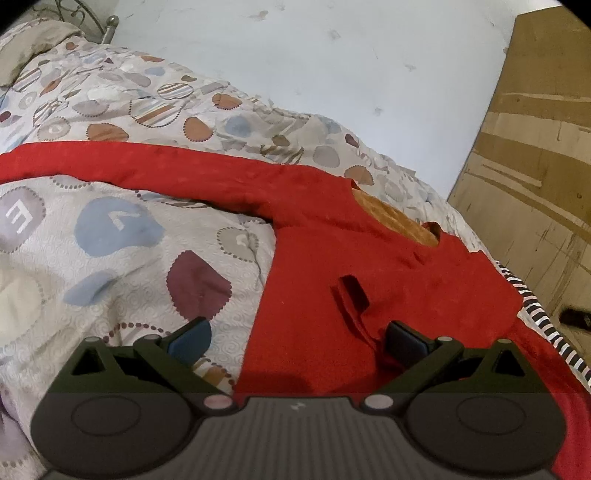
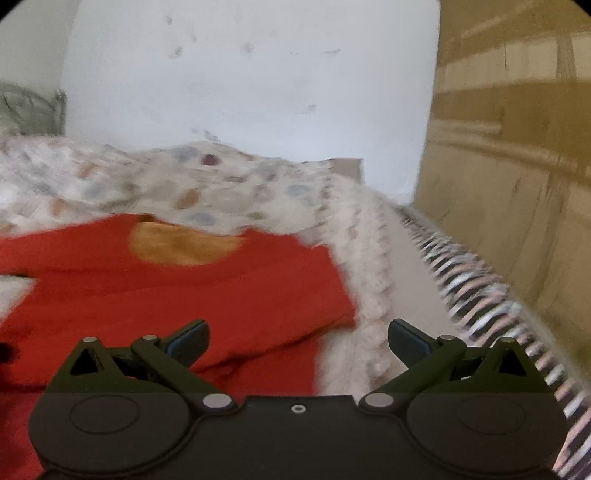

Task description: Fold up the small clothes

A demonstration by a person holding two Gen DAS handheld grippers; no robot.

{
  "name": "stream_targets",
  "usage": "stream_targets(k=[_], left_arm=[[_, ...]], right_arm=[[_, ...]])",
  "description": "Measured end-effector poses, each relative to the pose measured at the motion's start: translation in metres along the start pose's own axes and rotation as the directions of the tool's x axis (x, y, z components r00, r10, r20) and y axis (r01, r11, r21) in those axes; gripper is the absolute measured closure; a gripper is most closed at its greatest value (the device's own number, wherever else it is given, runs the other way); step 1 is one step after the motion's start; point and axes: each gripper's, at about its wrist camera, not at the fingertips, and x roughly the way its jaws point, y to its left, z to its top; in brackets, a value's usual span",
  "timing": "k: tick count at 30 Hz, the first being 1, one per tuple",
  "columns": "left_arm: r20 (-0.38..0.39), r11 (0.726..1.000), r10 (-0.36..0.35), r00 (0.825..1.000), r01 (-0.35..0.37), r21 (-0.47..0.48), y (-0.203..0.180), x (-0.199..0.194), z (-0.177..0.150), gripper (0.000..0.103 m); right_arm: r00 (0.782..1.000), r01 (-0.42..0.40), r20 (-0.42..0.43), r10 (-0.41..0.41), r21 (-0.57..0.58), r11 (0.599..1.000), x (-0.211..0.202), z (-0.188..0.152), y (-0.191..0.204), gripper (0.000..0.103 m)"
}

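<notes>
A red long-sleeved top (image 1: 369, 266) lies spread on a patterned quilt (image 1: 110, 240); its neck opening (image 1: 399, 221) shows an orange lining. One sleeve (image 1: 147, 162) stretches to the left. My left gripper (image 1: 299, 339) is open and empty, low over the top's body near its left side edge. In the right wrist view, which is blurred, the red top (image 2: 177, 288) lies ahead with its orange neck opening (image 2: 181, 243). My right gripper (image 2: 299, 339) is open and empty, over the top's right edge.
A white wall (image 1: 332, 74) stands behind the bed. A cardboard panel (image 1: 535, 184) stands at the right, also in the right wrist view (image 2: 517, 166). A black-and-white striped trim (image 2: 480, 288) runs along the bed's right edge. A metal bed frame (image 1: 107, 26) shows far left.
</notes>
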Motion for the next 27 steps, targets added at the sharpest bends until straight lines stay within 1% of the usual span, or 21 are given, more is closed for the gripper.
stream_targets(k=[3, 6, 7, 9, 10, 12, 14, 15, 17, 20, 21, 23, 25, 27], left_arm=[[0.004, 1.000, 0.000, 1.000, 0.000, -0.007, 0.000, 0.000, 0.000, 0.000], [0.017, 1.000, 0.005, 1.000, -0.005, -0.014, 0.000, -0.002, 0.000, 0.000], [0.021, 1.000, 0.000, 1.000, 0.000, -0.026, 0.002, -0.004, 0.001, 0.000], [0.029, 0.996, -0.019, 0.999, 0.022, -0.082, 0.011, -0.009, 0.004, 0.000], [0.030, 0.992, -0.014, 0.999, 0.018, -0.125, 0.016, -0.012, 0.008, 0.000], [0.023, 0.979, 0.016, 1.000, -0.011, -0.204, 0.027, -0.019, 0.016, 0.000], [0.019, 0.968, 0.052, 0.998, -0.046, -0.249, 0.038, -0.025, 0.024, 0.000], [0.018, 0.963, 0.082, 0.996, -0.075, -0.260, 0.044, -0.028, 0.029, 0.000], [0.023, 0.952, 0.147, 0.989, -0.136, -0.274, 0.058, -0.034, 0.040, 0.000], [0.064, 0.939, 0.209, 0.976, -0.182, -0.293, 0.088, -0.044, 0.058, 0.000], [0.066, 0.933, 0.229, 0.971, -0.200, -0.299, 0.100, -0.045, 0.065, 0.000], [0.047, 0.913, 0.275, 0.960, -0.245, -0.325, 0.125, -0.044, 0.079, 0.000], [0.024, 0.880, 0.345, 0.938, -0.315, -0.357, 0.151, -0.041, 0.091, 0.000], [0.023, 0.861, 0.390, 0.921, -0.355, -0.364, 0.173, -0.038, 0.102, 0.000]], right_arm=[[0.999, -0.035, 0.009, 0.034, 0.034, 0.999, -0.025, -0.020, 0.019, 0.000], [0.998, -0.065, -0.021, 0.065, 0.009, 0.998, -0.031, -0.035, 0.037, 0.000], [0.998, -0.062, -0.033, 0.062, 0.003, 0.998, -0.030, -0.040, 0.041, 0.000], [0.998, -0.038, -0.046, 0.038, -0.005, 0.999, -0.027, -0.045, 0.044, 0.000], [0.999, -0.027, -0.041, 0.027, -0.013, 1.000, -0.025, -0.049, 0.045, 0.000], [0.999, -0.005, -0.042, 0.004, -0.026, 1.000, -0.023, -0.056, 0.046, 0.000], [0.999, 0.008, -0.032, -0.010, -0.049, 0.999, -0.022, -0.064, 0.049, 0.000], [1.000, 0.013, -0.021, -0.014, -0.067, 0.998, -0.022, -0.068, 0.052, 0.000], [1.000, 0.021, -0.003, -0.022, -0.104, 0.994, -0.024, -0.072, 0.057, 0.000], [1.000, 0.022, -0.002, -0.022, -0.115, 0.993, -0.022, -0.073, 0.057, 0.000], [1.000, 0.017, -0.004, -0.018, -0.108, 0.994, -0.021, -0.074, 0.055, 0.000], [1.000, 0.006, -0.003, -0.007, -0.088, 0.996, -0.020, -0.075, 0.051, 0.000], [1.000, 0.000, 0.005, 0.001, -0.070, 0.998, -0.020, -0.076, 0.049, 0.000], [1.000, 0.000, 0.015, 0.001, -0.066, 0.998, -0.021, -0.078, 0.049, 0.000]])
